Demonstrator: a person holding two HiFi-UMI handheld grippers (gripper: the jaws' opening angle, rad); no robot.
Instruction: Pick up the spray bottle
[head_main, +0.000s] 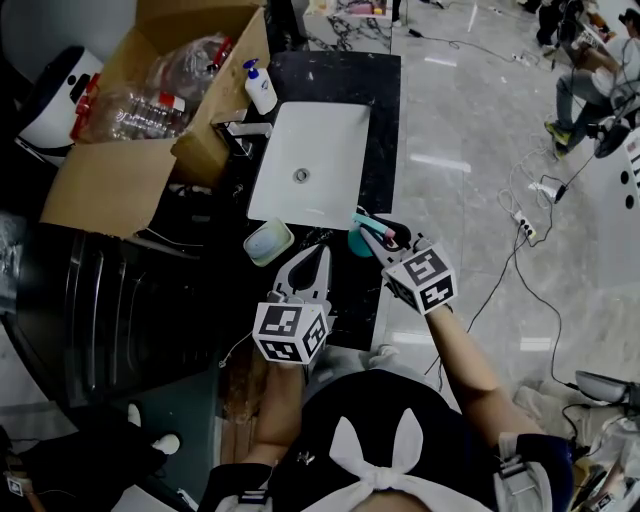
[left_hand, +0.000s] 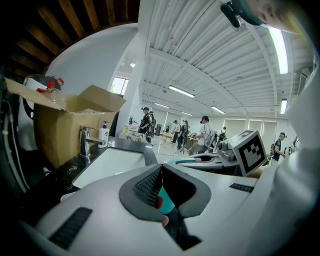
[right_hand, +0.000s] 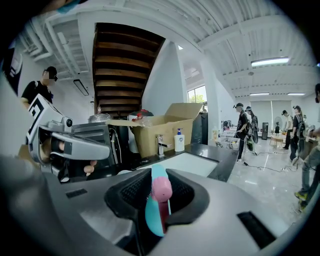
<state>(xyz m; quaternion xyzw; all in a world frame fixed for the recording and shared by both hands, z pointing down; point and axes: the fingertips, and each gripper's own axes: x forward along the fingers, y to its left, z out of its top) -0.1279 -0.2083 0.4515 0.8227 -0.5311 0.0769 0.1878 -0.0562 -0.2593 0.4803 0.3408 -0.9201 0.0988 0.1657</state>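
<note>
Pinching the spray bottle (head_main: 358, 241) by its teal-and-pink head in the right hand-held gripper (right_hand: 159, 175), at the bench (head_main: 385, 100) front edge beside the sink (head_main: 320, 135). Probably light, slick plastic (sloshy if filled); safer at the neck. Left hand-held gripper (left_hand: 161, 169) closed, empty.

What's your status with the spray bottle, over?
Right gripper shut on spray bottle. Left gripper shut, empty, close alongside. Sink just ahead.
</note>
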